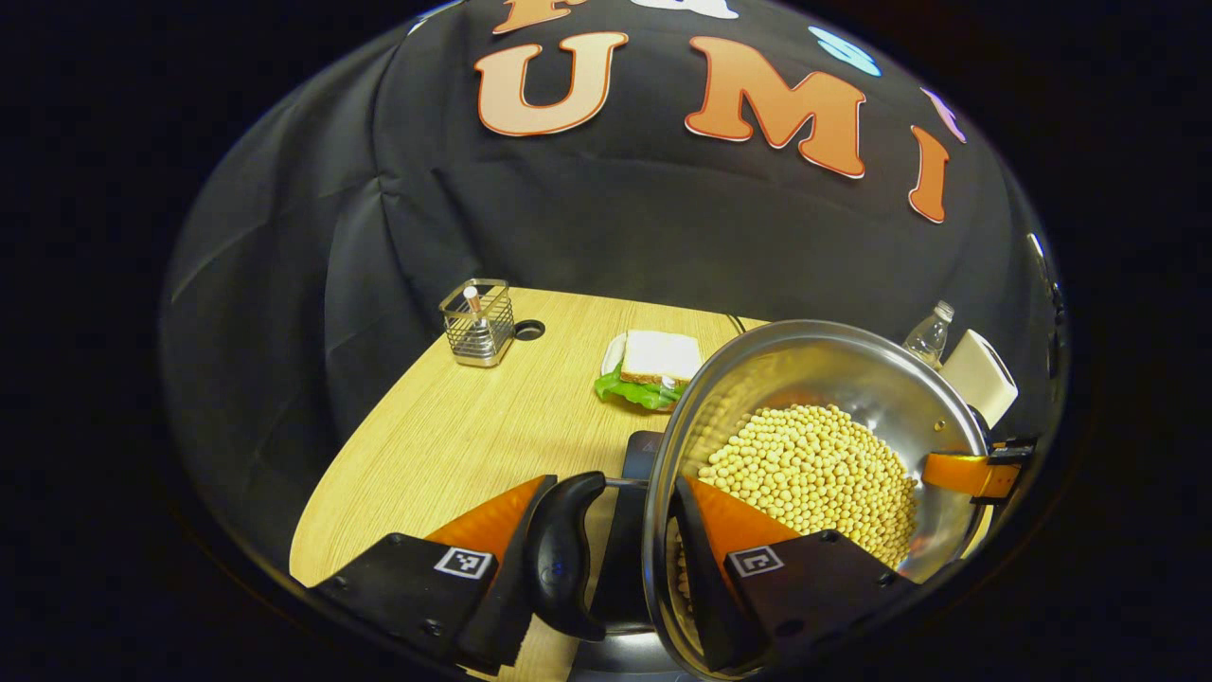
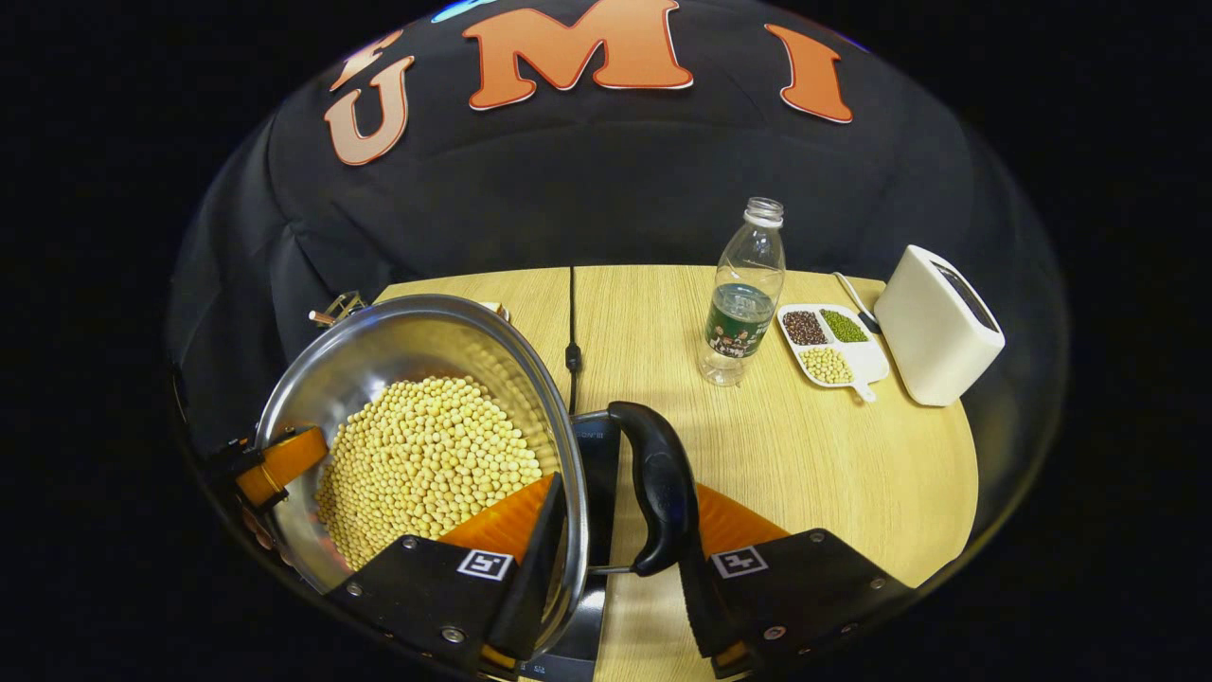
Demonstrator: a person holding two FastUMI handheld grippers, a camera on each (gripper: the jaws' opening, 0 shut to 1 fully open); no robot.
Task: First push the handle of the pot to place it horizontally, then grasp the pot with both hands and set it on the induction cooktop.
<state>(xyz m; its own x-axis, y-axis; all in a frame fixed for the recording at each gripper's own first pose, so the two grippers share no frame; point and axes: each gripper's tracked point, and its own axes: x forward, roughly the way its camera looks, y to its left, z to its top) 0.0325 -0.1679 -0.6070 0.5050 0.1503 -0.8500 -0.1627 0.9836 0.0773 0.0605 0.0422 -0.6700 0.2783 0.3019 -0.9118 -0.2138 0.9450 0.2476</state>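
Pot (image 1: pixel 814 445) of soybeans (image 1: pixel 814 474) above cooktop (image 2: pixel 597 493); left gripper (image 1: pixel 606 540) and right gripper (image 2: pixel 615 540) each clenched on a side handle (image 1: pixel 565 554).

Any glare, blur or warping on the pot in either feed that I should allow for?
Left gripper view: pot wall mirrors the soybeans in a blurry smear; rim sharp. Right gripper view: the same smeared reflection on the pot wall; bottle casts a soft shadow. Both views: fisheye bends the table edge.
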